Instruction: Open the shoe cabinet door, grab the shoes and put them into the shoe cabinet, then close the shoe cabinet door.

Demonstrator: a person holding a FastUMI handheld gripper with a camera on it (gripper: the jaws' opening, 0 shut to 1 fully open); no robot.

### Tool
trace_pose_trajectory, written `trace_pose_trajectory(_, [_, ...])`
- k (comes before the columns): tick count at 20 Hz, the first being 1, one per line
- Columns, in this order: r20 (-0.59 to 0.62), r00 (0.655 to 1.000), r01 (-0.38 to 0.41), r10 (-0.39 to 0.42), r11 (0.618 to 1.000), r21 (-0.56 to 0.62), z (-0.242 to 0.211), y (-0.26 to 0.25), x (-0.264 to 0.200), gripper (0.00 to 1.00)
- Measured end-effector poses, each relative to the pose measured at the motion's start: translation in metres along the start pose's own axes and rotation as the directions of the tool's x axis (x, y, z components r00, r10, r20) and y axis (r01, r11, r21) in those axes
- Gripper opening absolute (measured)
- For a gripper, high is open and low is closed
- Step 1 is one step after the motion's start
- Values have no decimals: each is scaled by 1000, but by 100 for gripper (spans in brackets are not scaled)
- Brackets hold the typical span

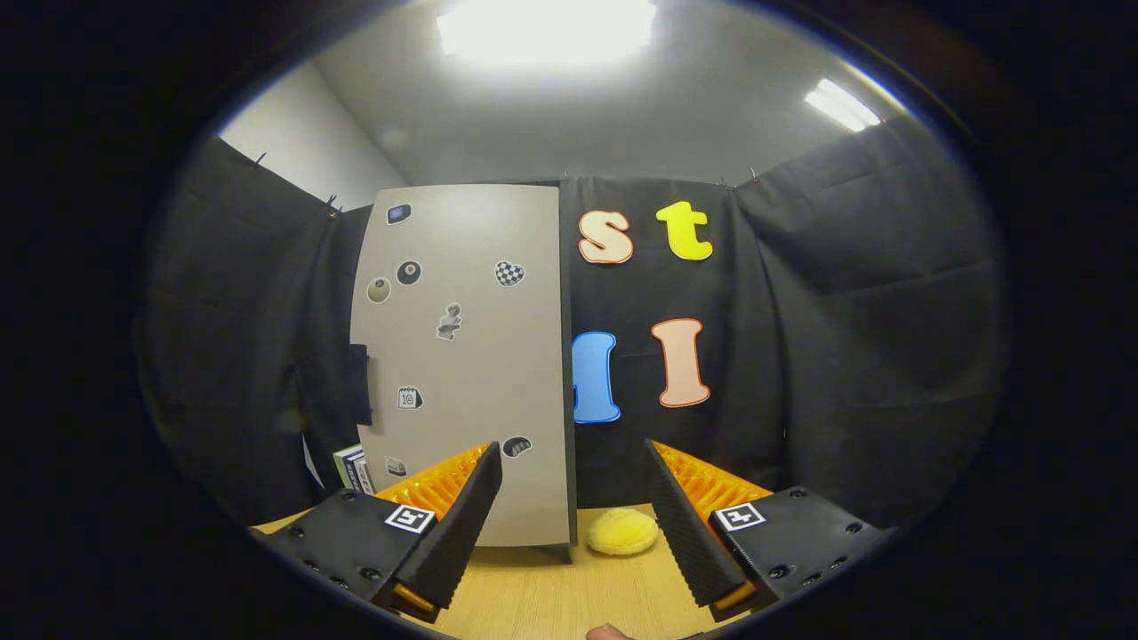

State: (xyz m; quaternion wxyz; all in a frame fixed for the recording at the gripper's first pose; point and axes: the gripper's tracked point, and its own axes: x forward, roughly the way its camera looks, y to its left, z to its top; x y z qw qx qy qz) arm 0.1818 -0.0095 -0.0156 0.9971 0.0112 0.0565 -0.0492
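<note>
The shoe cabinet stands upright on the wooden table, just ahead of my fingers. Its grey door faces me, carries several small stickers and looks shut. A dark handle sits at the door's left edge. A fluffy yellow shoe lies on the table beside the cabinet's lower right corner, low between my two fingers and a little beyond them. My gripper is open, held above the table with nothing between its fingers. The left finger overlaps the bottom of the door.
A few books stand left of the cabinet near its base. Black cloth walls close the booth behind and on both sides. A person's fingertip pokes in at the table's near edge.
</note>
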Motion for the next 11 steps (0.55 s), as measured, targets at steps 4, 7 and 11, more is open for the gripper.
trace_pose_trajectory(4, [27, 1000, -1, 1, 1000, 10, 12, 7, 6, 98])
trace_pose_trajectory(7, [24, 1000, -1, 1, 1000, -2, 10, 12, 11, 98])
trace_pose_trajectory(11, [16, 1000, -4, 4, 1000, 18, 7, 14, 11, 98])
